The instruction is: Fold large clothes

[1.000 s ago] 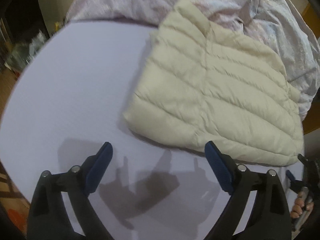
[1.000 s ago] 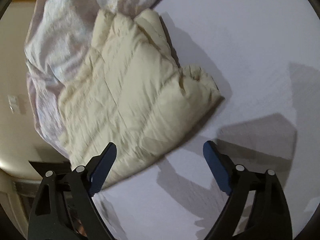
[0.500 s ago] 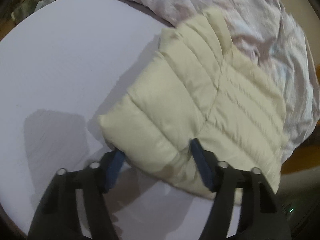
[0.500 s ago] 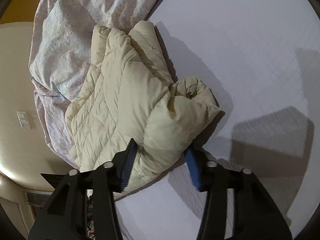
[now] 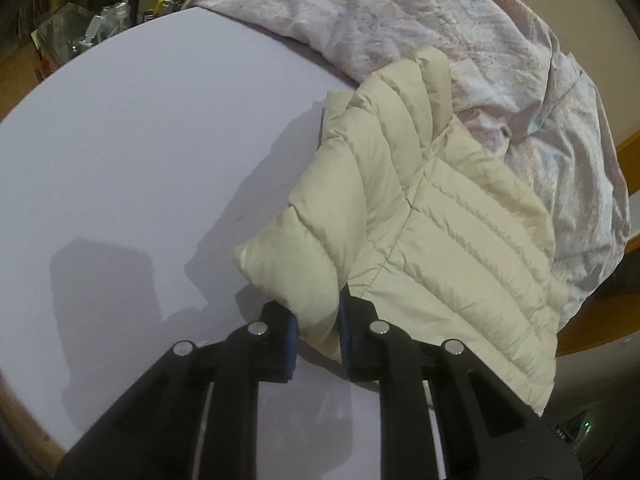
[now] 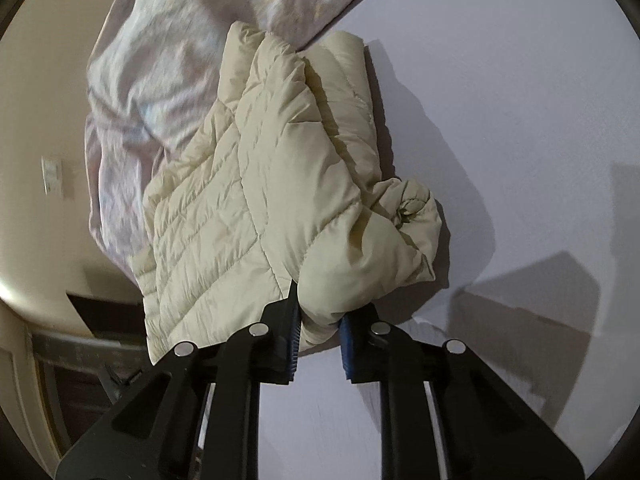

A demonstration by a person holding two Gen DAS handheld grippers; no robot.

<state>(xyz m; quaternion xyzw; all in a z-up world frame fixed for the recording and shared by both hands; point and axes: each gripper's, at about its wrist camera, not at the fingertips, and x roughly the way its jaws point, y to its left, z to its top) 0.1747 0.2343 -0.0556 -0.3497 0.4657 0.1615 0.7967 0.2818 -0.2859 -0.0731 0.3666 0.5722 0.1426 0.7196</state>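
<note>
- The cream quilted puffer jacket (image 5: 432,216) lies on the pale lavender desk (image 5: 140,168), its long axis running from the near edge toward the far edge.
- Its far end touches a crumpled pinkish sheet (image 5: 460,32).
- Left claw (image 5: 318,330) clenched on the jacket's padded near corner.
- Right claw (image 6: 320,330) clenched on a bunched, puffy corner (image 6: 360,264).

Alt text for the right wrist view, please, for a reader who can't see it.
The right gripper is shut on the near edge of a cream quilted puffer jacket, which lies folded on a pale lavender surface. A crumpled pinkish sheet lies behind it.
</note>
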